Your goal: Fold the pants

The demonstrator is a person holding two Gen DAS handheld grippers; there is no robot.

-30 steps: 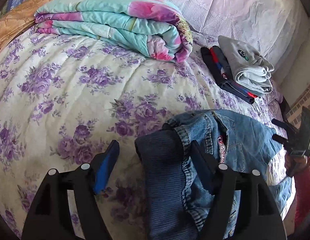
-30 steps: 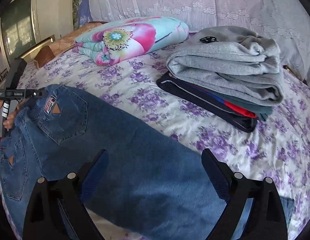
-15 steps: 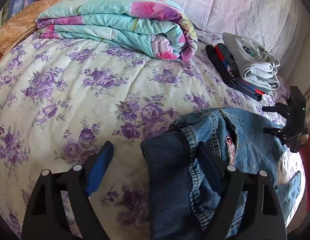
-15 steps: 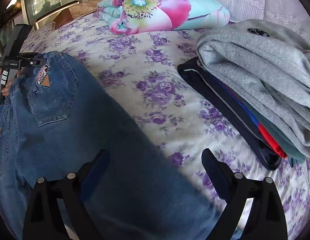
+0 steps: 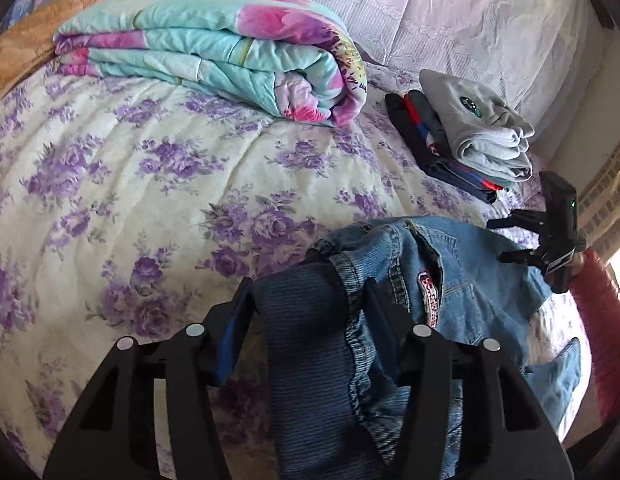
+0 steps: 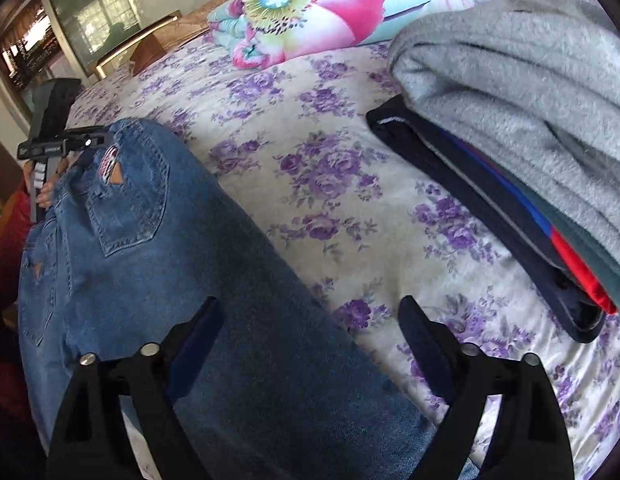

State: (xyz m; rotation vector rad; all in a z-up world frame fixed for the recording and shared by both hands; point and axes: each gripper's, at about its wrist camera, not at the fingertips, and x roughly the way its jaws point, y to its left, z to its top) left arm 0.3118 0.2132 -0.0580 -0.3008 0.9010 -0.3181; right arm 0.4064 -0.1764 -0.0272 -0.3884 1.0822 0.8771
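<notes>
Denim fills the near ground of both wrist views: the blue jeans (image 5: 394, 320) lie on the bed, their dark ribbed waistband bunched between the fingers of the left gripper (image 5: 305, 300), whose jaws are closing with both pads against that fold. Over the trouser leg hangs the right gripper (image 6: 310, 320), fingers spread wide above the cloth and narrowing slightly, gripping nothing. Just beyond both tools stretches the purple-flowered bedspread (image 5: 149, 184). Ahead and to the right of the right gripper sits a stack of folded clothes (image 6: 510, 120), grey fleece on top of dark garments. Farther off, at the head of the bed, lies a folded turquoise-and-pink quilt (image 5: 213, 48).
</notes>
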